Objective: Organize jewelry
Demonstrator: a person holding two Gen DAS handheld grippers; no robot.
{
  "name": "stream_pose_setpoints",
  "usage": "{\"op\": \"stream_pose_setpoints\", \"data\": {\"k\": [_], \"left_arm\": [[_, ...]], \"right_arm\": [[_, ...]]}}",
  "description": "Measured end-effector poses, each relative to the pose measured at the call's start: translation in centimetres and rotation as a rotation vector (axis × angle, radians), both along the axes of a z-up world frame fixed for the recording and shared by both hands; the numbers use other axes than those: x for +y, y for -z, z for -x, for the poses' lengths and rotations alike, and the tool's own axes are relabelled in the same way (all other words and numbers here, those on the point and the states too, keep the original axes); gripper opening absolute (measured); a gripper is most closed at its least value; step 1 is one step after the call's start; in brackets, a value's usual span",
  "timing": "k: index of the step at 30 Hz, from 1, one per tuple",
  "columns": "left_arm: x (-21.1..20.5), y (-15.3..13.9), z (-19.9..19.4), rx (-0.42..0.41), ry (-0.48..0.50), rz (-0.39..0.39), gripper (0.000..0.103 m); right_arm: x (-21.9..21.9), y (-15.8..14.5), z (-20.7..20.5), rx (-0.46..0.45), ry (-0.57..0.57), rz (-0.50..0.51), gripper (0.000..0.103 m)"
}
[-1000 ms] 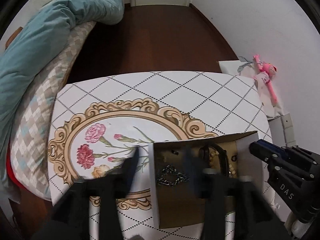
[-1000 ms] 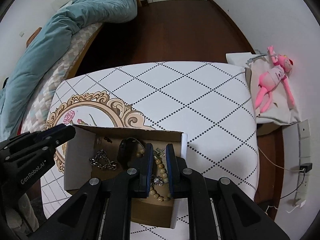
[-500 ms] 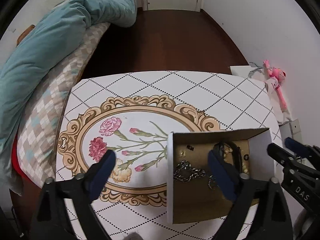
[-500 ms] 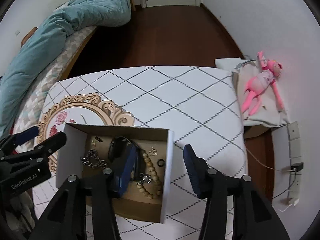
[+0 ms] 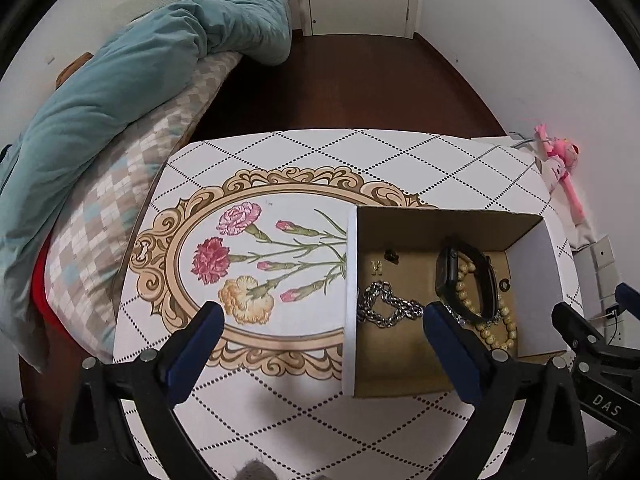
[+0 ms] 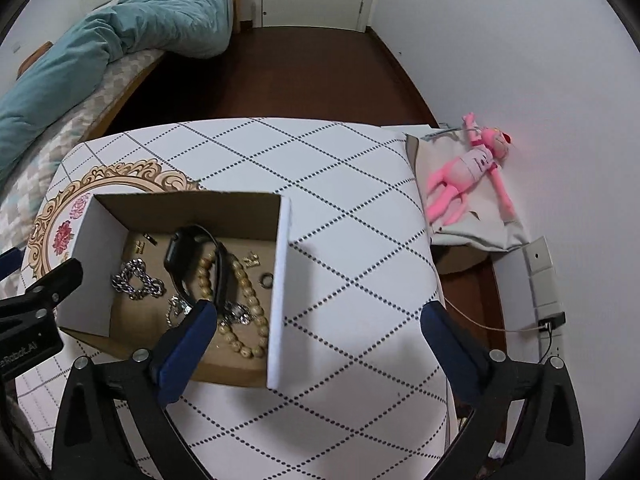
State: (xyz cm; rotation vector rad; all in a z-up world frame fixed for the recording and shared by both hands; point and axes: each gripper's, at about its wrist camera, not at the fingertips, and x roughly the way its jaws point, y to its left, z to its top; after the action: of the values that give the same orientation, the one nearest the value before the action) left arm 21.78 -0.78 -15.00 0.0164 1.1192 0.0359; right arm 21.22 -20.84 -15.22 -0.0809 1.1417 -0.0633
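An open cardboard box (image 5: pixel 351 304) (image 6: pixel 280 280) sits on the patterned table. Inside lie a silver chain (image 5: pixel 386 310) (image 6: pixel 138 282), a black watch (image 5: pixel 466 280) (image 6: pixel 188 260), a beige bead bracelet (image 5: pixel 502 330) (image 6: pixel 250 312), a small ring (image 6: pixel 266 280) and small gold earrings (image 5: pixel 376 267) (image 6: pixel 252 260). My left gripper (image 5: pixel 320 340) is wide open and empty above the box's left wall. My right gripper (image 6: pixel 316 332) is wide open and empty above the box's right wall.
The table wears a white diamond-pattern cloth with a gold oval floral print (image 5: pixel 256 264). A bed with a teal duvet (image 5: pixel 120 92) lies to the left. A pink plush toy (image 6: pixel 468 172) on a grey bag lies to the right by the wall.
Both grippers have opened wide, from nearly shut, and have drawn back and up from the box. The jewelry lies in the box as before.
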Motion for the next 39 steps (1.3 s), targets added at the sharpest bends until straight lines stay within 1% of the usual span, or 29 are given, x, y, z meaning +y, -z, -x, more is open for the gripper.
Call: {"op": "stream_pose_setpoints", "data": {"k": [6,11,19,25,31,33,39], "left_arm": [[-0.2,-1.2,1.4,-0.029,-0.009,0.001,0.102],[-0.4,-3.2,3.2,-0.067,-0.008,0.015,0.102],[-0.3,-7.4,6.8,-0.129,-0.002,0.05,0.102],[-0.2,-11.3,10.2,-0.203,0.009,0.06,0.102],[0.0,-14.6,13.2,-0.253,0.015,0.071,0.102],[0.2,-15.6,14.2,-0.267,0.021,0.076,0.102],[0.6,-18.0,16.9,-0.304,0.021,0.068,0.102]], "right_arm": [[-0.1,-0.4,1.2,-0.022,0.016,0.008,0.103],[0.0,-2.5,3.0,-0.067,0.019,0.01,0.103],[-0.2,-7.6,7.4,-0.163,0.032,0.011,0.103],[-0.4,-11.9,11.3,-0.239,0.037,0.003,0.103],[-0.1,-16.6,15.3,-0.321,0.037,0.003,0.103],[-0.1,-17.8,16.5,-0.343,0.036,0.0,0.103],[0.3,-20.4,19.6,-0.372,0.027,-0.014,0.103]]}}
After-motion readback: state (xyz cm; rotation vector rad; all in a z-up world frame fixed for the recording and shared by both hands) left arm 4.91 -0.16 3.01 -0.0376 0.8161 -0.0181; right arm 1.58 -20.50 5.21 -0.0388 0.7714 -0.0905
